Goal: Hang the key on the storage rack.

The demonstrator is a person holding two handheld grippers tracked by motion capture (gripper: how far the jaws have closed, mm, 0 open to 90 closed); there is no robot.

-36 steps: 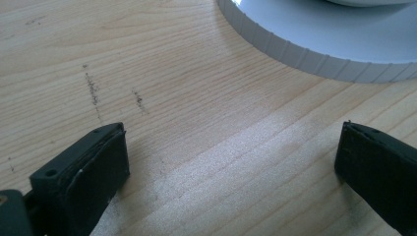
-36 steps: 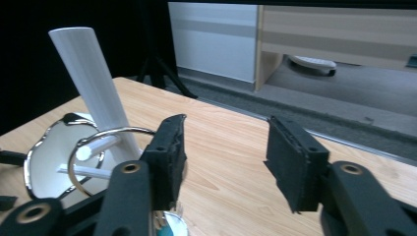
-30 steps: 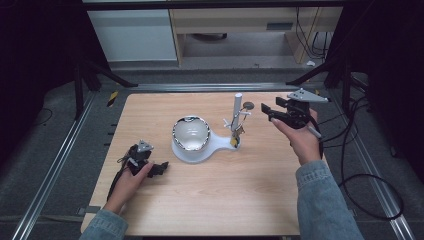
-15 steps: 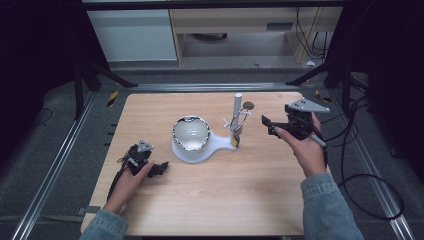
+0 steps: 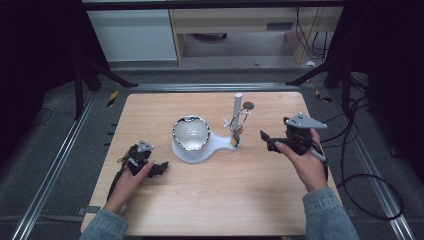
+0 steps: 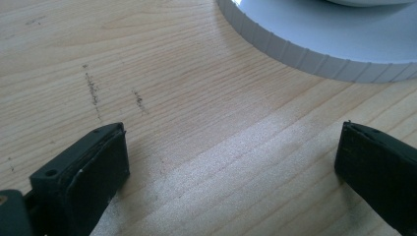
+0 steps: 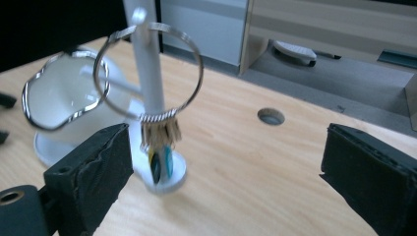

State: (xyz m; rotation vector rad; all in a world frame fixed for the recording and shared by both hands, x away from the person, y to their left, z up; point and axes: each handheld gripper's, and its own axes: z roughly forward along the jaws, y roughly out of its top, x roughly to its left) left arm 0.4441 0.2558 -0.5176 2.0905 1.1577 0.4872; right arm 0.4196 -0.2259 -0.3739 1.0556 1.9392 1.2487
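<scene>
A white stand (image 5: 200, 152) sits mid-table, with a silver-rimmed white bowl (image 5: 190, 134) and an upright white post (image 5: 237, 107). A metal key ring (image 5: 239, 122) with small charms hangs from a peg on the post. My right gripper (image 5: 265, 140) hovers just right of the post and points at it. Its jaws have just been opening and are open with nothing between them. In the right gripper view (image 7: 226, 172) the key ring (image 7: 158, 129) hangs ahead against the post (image 7: 147, 73). My left gripper (image 5: 162, 169) rests open on the table left of the stand (image 6: 314, 34).
A small round hole (image 5: 248, 105) is in the wooden tabletop (image 5: 210, 200) behind the post. Cables trail off the right edge of the table. Metal rails run along both sides, and a cabinet stands beyond the far edge.
The right hand has come down and back toward the near side, away from the post's top, and its jaws have spread. The left hand has not moved.
</scene>
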